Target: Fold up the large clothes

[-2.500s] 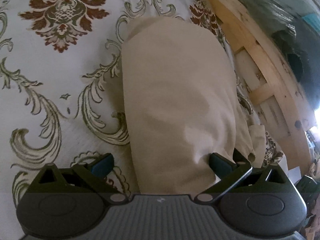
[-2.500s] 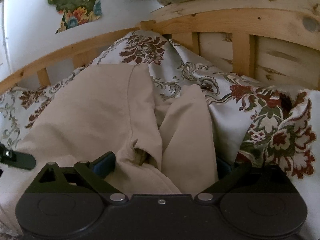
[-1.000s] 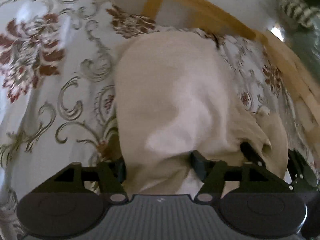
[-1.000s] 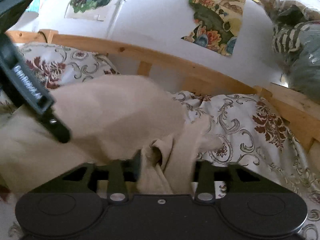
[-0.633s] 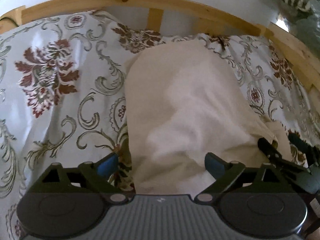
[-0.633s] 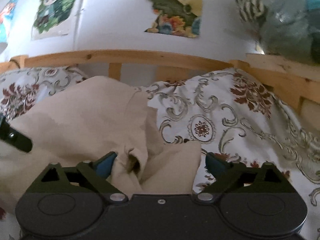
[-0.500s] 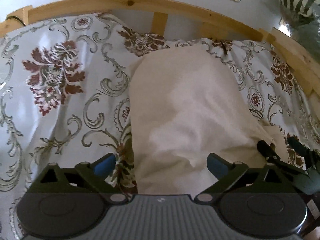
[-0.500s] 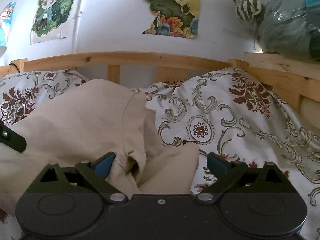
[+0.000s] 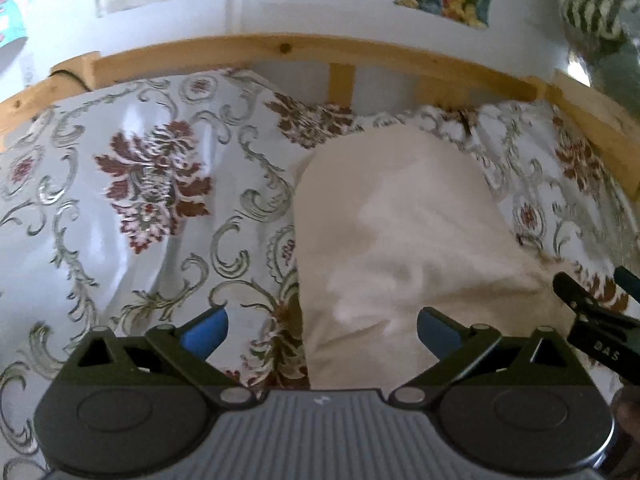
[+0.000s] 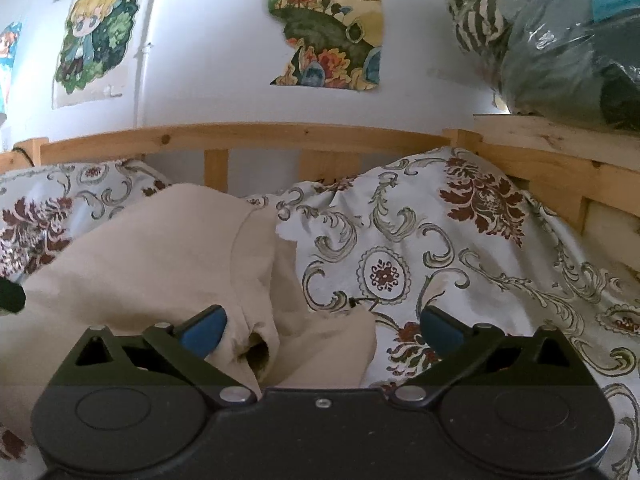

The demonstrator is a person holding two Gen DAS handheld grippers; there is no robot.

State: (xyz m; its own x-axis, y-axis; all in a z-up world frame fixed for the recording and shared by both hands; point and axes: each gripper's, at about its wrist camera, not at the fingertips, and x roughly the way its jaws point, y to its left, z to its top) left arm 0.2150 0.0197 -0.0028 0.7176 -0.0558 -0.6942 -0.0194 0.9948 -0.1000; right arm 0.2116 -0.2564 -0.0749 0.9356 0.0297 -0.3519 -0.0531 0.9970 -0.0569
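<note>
Two tongs are in view, and both have just been opening; now each stands spread wide and grips nothing. The beige garment point(image 9: 400, 232) lies on the bed, on the flowered bedspread point(image 9: 152, 200), folded into a long thick bundle that runs away from the cameras toward the wooden bed rail point(image 9: 280, 46).

In the left wrist view, the left tongs point(image 9: 320, 330) have the near end of the garment between their blue pads, but more to the right side: the right pad point(image 9: 434, 332) is in front of the cloth, while the left pad point(image 9: 204, 330) is over the bare bedspread, apart from the garment. No pad presses on the cloth. At the right edge a part of the right tongs point(image 9: 592, 328) shows as a dark finger, just beside the garment's right end.

In the right wrist view, the right tongs point(image 10: 320, 330) have a crumpled end of the garment between them, with a small dark opening of a fold. The left pad point(image 10: 204, 330) is in front of the cloth and the right pad point(image 10: 438, 330) is over the bedspread.

The nearest edge of the garment is hidden behind the body of the tongs in both views. What kind of clothing it is cannot be told. The left wrist picture is a little blurred. On the wall, posters point(image 10: 328, 24) are cut off at the top, and wrapped bundles point(image 10: 560, 32) at the upper right are hard to make out.
</note>
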